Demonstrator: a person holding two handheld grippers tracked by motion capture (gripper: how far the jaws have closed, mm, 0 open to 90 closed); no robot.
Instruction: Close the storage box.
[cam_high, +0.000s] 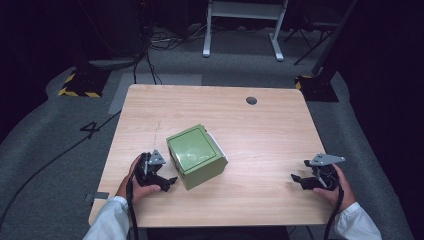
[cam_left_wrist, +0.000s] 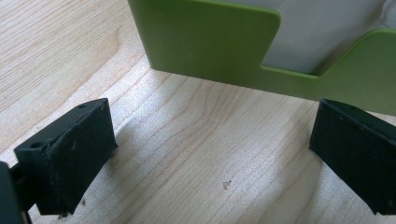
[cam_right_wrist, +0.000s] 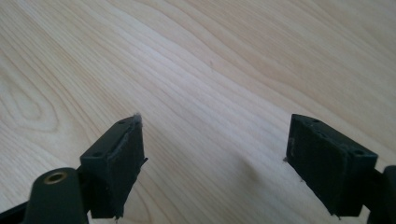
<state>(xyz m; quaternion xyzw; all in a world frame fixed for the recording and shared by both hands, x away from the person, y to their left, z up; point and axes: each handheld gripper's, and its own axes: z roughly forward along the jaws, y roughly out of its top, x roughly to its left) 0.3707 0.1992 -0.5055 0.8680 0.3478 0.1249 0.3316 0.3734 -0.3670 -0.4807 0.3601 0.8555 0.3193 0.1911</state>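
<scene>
Box: green box (cam_high: 196, 155) sits mid-surface (cam_high: 260, 130), turned askew, a white panel showing in its side cut-out
Left hand-held gripper (cam_high: 167, 182): jaws apart, just beside the box's near corner, not touching
Right hand-held gripper (cam_high: 298, 180): jaws apart, well clear
Grip tip: square up first – straddle the green wall (cam_left_wrist: 205, 42), close slowly
</scene>
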